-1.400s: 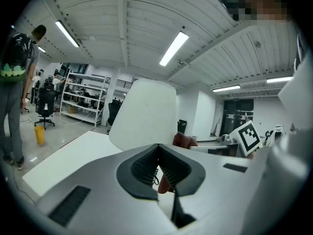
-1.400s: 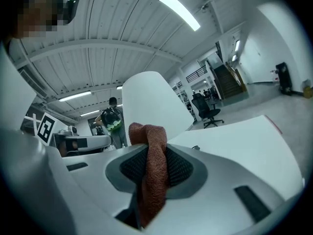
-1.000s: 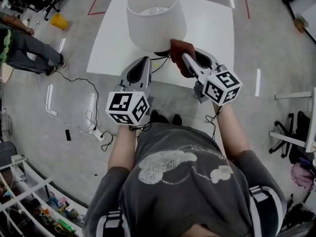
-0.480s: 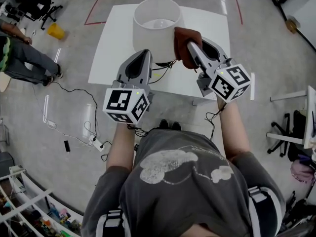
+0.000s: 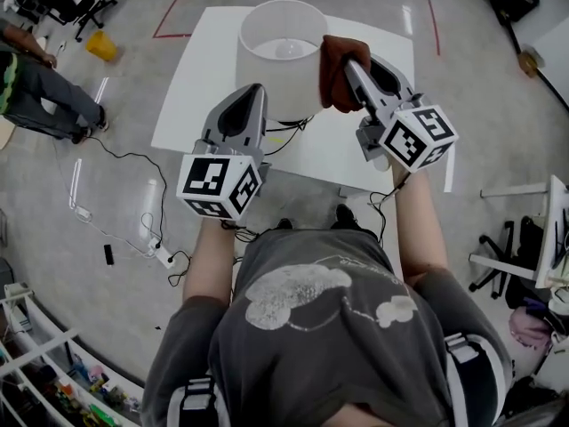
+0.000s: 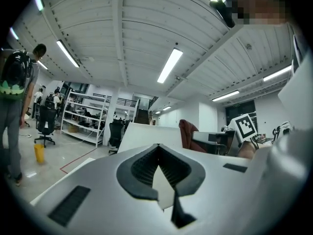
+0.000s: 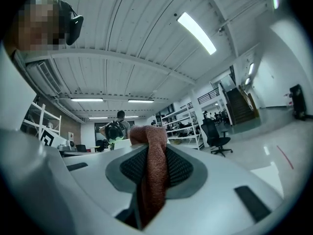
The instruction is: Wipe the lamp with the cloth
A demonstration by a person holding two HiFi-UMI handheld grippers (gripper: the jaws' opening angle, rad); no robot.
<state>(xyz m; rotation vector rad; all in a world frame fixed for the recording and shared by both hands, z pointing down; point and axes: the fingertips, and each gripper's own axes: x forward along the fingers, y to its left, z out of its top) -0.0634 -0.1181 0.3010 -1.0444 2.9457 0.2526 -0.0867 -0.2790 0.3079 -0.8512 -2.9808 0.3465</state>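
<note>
— Nearest, at left, the left gripper point(image 5: 250, 92) sits pressed together on nothing, just beside the lampshade point(image 5: 276, 74).

— The right gripper point(image 5: 348, 62), pinching the brown cloth point(image 5: 332, 71), has climbed from the shade's base to its upper right side. I'd say one stroke is done.

— Obstacles?

— A cord point(image 5: 286, 129) lies on the white table point(image 5: 378, 154); a bystander point(image 5: 36, 83) stands far left.

A white table point(image 5: 191, 87) stands on grey floor marked with red tape point(image 5: 173, 12). Off the table's left edge, a yellow bucket point(image 5: 100, 45) sits near a standing person point(image 5: 40, 83). Black cable point(image 5: 124, 154) trails to a power strip point(image 5: 163, 254).
</note>
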